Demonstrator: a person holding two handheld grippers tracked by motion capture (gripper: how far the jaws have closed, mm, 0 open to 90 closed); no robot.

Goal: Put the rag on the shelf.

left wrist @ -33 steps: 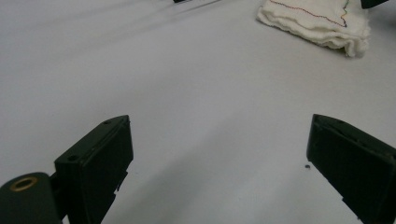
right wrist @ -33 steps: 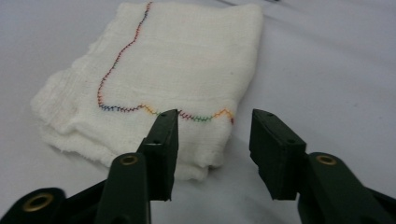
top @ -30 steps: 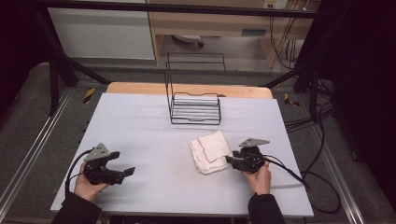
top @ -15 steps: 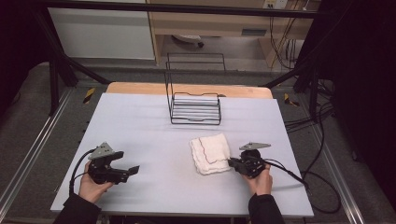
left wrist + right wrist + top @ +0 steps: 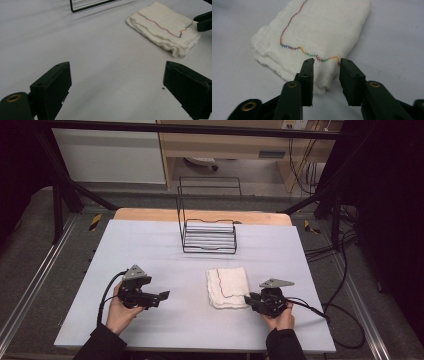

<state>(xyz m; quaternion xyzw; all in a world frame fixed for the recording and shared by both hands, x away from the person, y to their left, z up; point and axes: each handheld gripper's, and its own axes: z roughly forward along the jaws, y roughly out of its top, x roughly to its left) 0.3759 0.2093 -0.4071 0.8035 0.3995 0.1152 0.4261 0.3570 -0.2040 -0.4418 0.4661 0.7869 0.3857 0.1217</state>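
A folded white cloth (image 5: 228,287) lies flat on the table (image 5: 150,250), right of centre and nearer the person than the black wire rack (image 5: 209,236) that stands toward the far edge. In the high view the cloth's long axis runs roughly from the near edge toward the rack, tilted slightly, with its near right corner just beside the right hand-held gripper (image 5: 251,299). A stitched seam crosses its top layer; the high view renders this only as a dark wavy line, while the right gripper view resolves it into multicoloured zigzag thread and shows the stacked folded layers at the cloth's near edge (image 5: 317,37). That same view shows the right hand-held gripper (image 5: 325,65) with its jaws parted by a narrow gap, straddling the near corner of the cloth without visibly clamping it. The left hand-held gripper (image 5: 162,295) sits well apart from the cloth, on the left of the table, held by the left hand (image 5: 119,312); its own view shows the jaws spread wide over bare table (image 5: 105,75), gripping nothing, with the cloth (image 5: 163,27) ahead to the upper right and the tip of the other gripper at that view's right edge.
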